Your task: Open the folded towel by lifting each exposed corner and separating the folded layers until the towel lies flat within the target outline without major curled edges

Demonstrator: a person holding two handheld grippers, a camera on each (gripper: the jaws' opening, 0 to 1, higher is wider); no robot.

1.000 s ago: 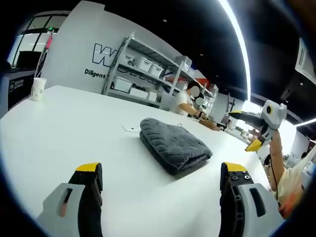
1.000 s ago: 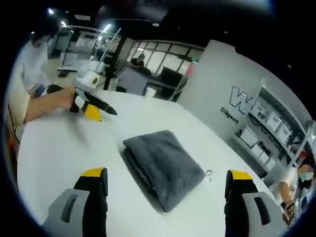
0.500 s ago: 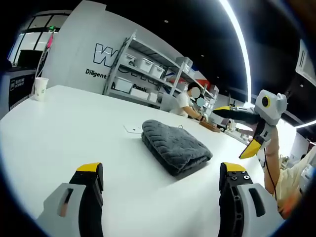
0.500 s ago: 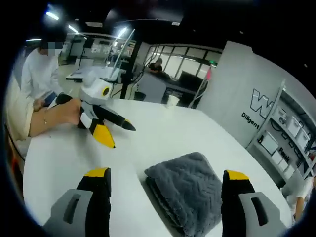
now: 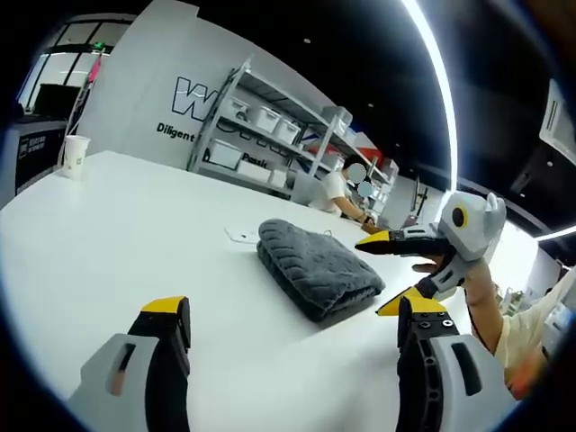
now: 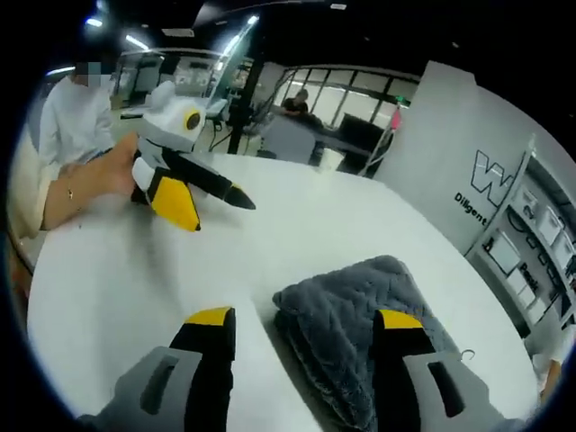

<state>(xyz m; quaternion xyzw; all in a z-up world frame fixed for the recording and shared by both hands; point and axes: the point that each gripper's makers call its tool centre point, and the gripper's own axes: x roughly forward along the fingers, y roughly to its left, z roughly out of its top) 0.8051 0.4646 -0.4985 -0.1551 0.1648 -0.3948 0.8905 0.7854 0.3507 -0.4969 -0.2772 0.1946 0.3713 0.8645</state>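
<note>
While the grey towel [image 6: 378, 337] lies folded on the white table [image 5: 108, 225], both grippers, right gripper [image 6: 301, 328] and left gripper [image 5: 288, 315], stand with jaws apart; the right should pinch only the top layer's near corner.

The right gripper's fingers [image 6: 393, 337] hide part of the towel [image 6: 360, 315].

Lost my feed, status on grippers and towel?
Left gripper open, short of towel. Right gripper open at its near edge. Towel folded on table. Nothing in the way.
</note>
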